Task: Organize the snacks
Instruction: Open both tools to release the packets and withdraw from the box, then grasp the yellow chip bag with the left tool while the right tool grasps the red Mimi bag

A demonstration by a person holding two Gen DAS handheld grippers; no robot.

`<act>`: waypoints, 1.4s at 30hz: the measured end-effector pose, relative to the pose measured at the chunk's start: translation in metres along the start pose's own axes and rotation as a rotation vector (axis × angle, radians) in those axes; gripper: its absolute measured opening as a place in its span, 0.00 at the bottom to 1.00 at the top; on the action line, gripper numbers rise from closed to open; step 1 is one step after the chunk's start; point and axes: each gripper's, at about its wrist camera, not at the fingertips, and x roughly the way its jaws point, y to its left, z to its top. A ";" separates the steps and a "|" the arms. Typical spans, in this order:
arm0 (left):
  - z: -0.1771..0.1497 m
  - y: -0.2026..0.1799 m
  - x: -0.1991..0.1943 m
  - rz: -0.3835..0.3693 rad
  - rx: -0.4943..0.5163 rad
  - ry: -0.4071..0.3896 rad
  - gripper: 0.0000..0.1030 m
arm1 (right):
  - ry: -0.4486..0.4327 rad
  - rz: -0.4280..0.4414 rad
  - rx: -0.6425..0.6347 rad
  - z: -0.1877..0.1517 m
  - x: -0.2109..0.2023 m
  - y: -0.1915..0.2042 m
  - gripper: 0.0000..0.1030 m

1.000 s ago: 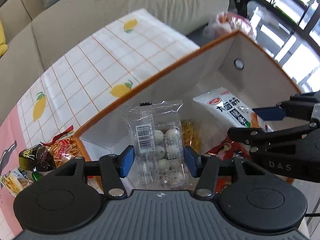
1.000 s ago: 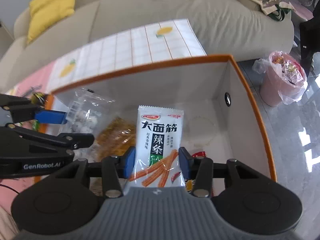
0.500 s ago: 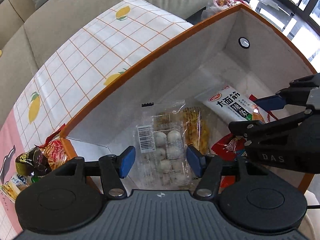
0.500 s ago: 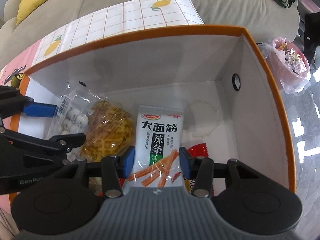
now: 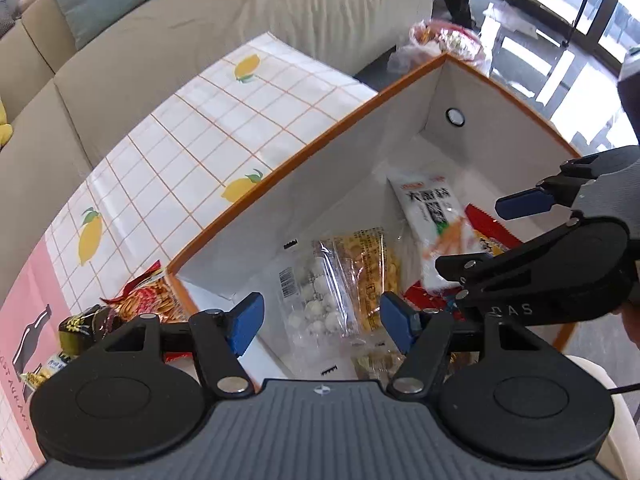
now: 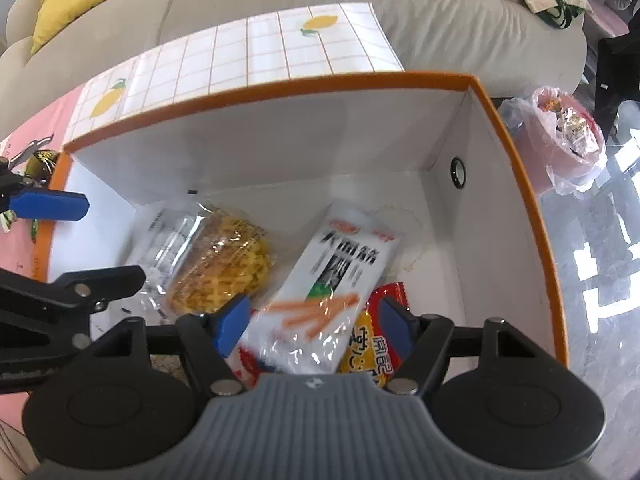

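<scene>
An orange-rimmed white box (image 5: 304,148) (image 6: 280,84) holds the snacks. A clear pack of white balls (image 5: 316,300) (image 6: 168,240) lies on its floor beside a yellow waffle snack pack (image 5: 370,272) (image 6: 224,268). A white spicy-strip packet (image 5: 436,220) (image 6: 336,280) lies tilted over a red packet (image 6: 380,336). My left gripper (image 5: 322,320) is open above the ball pack, not touching it. My right gripper (image 6: 314,324) is open above the white packet, which looks blurred and loose between the jaws.
Outside the box's left end lie a red chip bag (image 5: 148,300) and a dark wrapped snack (image 5: 84,324) on the lemon-print tablecloth (image 5: 192,136). A beige sofa (image 5: 200,20) is behind. A pink bin with a plastic bag (image 6: 568,140) stands right of the box.
Both grippers have opened. The ball pack and the white spicy-strip packet have dropped from the jaws into the box, and both grippers have pulled back upward.
</scene>
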 end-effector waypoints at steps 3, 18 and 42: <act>-0.006 0.002 -0.015 0.000 -0.005 -0.025 0.76 | -0.020 -0.006 0.000 -0.001 -0.010 0.005 0.71; -0.051 0.048 -0.099 0.015 -0.118 -0.170 0.76 | -0.213 0.077 -0.023 -0.018 -0.087 0.061 0.74; -0.168 0.192 -0.086 0.118 -0.358 -0.216 0.81 | -0.331 0.230 -0.319 -0.016 -0.055 0.215 0.74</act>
